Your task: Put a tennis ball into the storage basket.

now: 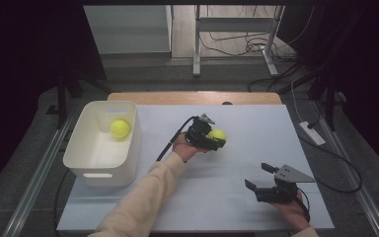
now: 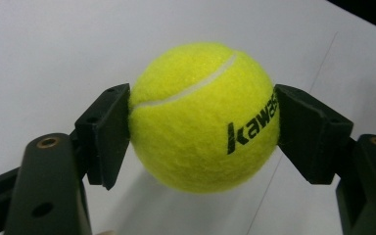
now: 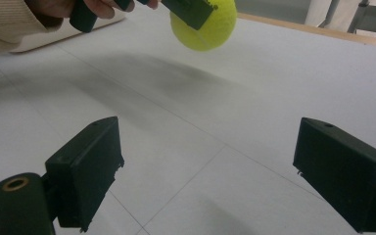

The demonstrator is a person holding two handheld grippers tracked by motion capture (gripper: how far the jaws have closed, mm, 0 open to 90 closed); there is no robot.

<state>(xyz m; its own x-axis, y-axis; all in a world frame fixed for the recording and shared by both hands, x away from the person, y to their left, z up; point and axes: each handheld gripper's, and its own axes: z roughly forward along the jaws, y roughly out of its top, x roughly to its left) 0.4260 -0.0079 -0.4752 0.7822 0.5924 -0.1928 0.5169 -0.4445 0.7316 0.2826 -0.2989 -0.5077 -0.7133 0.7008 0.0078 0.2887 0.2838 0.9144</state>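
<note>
Tennis ball (image 2: pixel 203 117): yellow-green felt, white curved seam across its upper face, black lettering "kawas…" on one side, partly covered. Clamped at its two sides by the black pads of the left gripper (image 1: pixel 217 139). Held clear of the white table (image 1: pixel 256 128), shadow beneath it, near the table's middle.

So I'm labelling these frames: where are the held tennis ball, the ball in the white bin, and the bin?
held tennis ball (image 2: pixel 203 117): left gripper view, front felt.
ball in the bin (image 1: pixel 120 129): high view, top.
white bin (image 1: pixel 98 175): high view, near wall.
</note>
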